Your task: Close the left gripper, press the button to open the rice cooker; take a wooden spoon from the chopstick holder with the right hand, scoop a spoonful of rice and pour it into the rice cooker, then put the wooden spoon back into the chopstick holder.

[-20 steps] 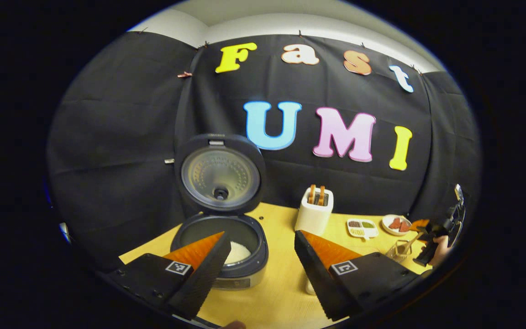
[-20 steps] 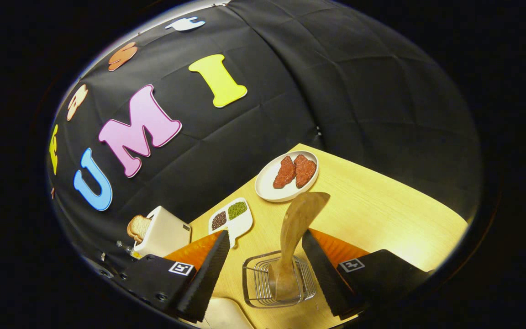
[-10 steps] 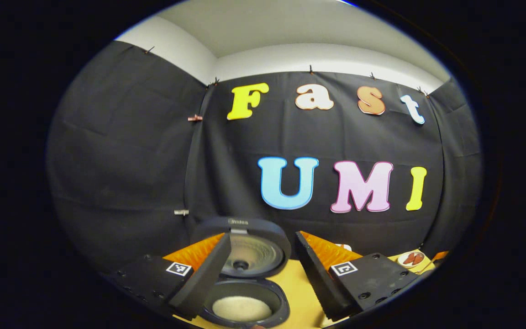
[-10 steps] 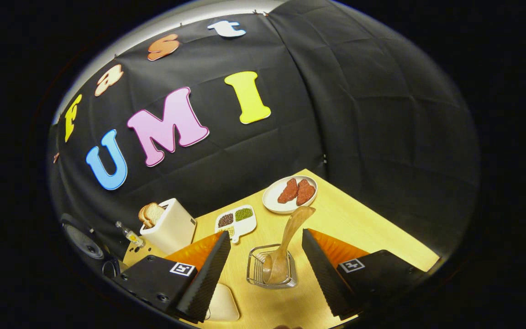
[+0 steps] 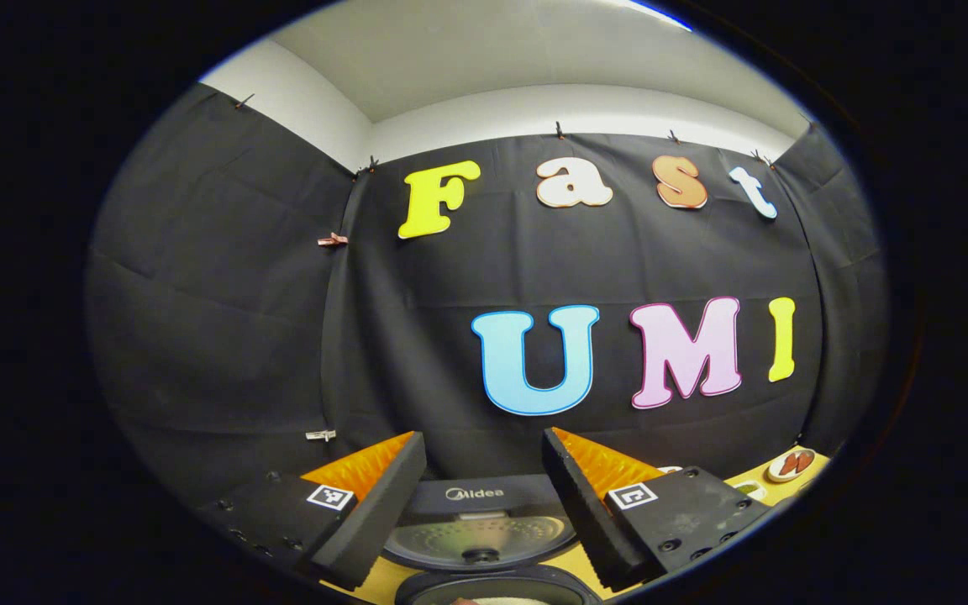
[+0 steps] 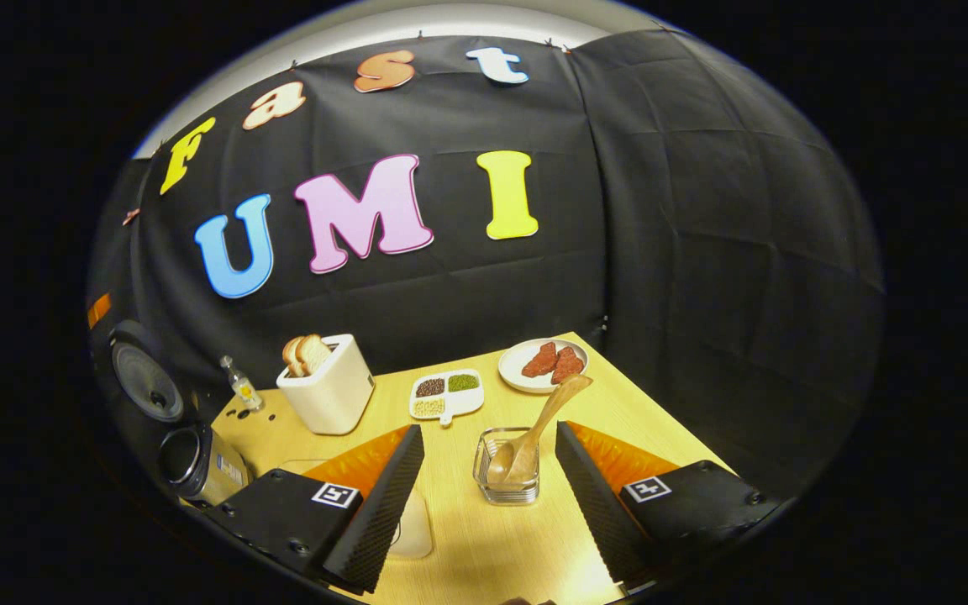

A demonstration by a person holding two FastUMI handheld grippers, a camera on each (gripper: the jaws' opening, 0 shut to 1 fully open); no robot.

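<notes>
Rice cooker (image 6: 198, 466): dark grey body and lid, silver inner lid plate. Wooden spoon (image 6: 534, 433): light brown wood grain. Chopstick holder (image 6: 507, 479): clear with silver wire. Table (image 6: 660, 420): pale yellow wood grain. Toaster (image 6: 328, 391): cream. Plate (image 6: 526, 374): white, red-brown pieces. Divided dish (image 6: 446, 395): white; brown, green, beige fillings

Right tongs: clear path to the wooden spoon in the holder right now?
Probably yes. The right tongs are open, the wooden spoon leans in the clear chopstick holder straight ahead between the fingers, and nothing lies between.
</notes>
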